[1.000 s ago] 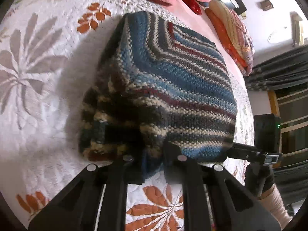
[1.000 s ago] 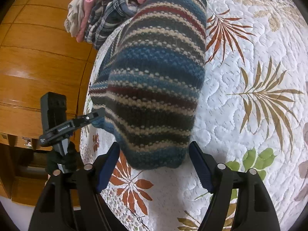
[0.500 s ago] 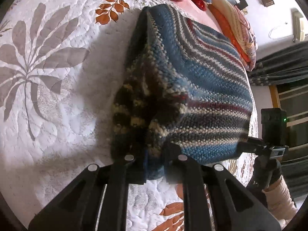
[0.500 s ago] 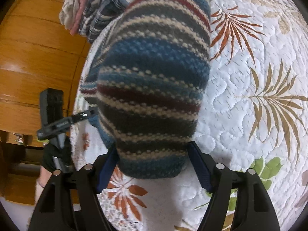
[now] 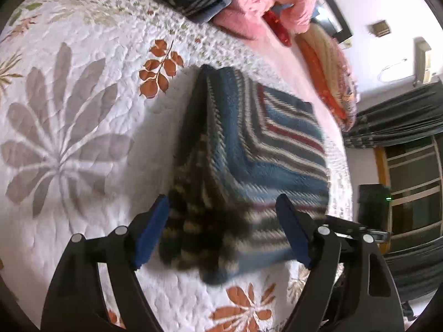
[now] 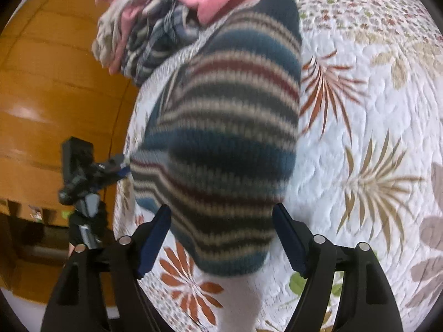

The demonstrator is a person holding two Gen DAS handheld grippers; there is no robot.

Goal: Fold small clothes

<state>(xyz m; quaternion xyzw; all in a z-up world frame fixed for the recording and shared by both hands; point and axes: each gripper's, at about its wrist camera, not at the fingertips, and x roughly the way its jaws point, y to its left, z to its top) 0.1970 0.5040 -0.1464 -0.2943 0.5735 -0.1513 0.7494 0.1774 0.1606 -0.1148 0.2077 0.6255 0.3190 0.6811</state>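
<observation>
White quilt (image 5: 83, 88) lay under the folded striped knit (image 5: 249, 171) — it sat near the bed's edge. Left gripper (image 5: 221, 229) and right gripper (image 6: 221, 238) both gaped wide, holding nothing. Fold looked done — next, probably fetch another garment from the pile (image 6: 149, 41).

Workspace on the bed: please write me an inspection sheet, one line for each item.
Surface: white quilted bedspread with a leaf print.
Job's things: striped knitted garment, folded, lying on the bedspread.
Clutter: heap of pink and plaid clothes beyond the garment; orange-striped cushions.
Grippers: left hand-held gripper open, its fingers on either side of the garment's near edge; right hand-held gripper open likewise.
Cables: nothing seen.
Surroundings: wooden wardrobe, dark curtains.
</observation>
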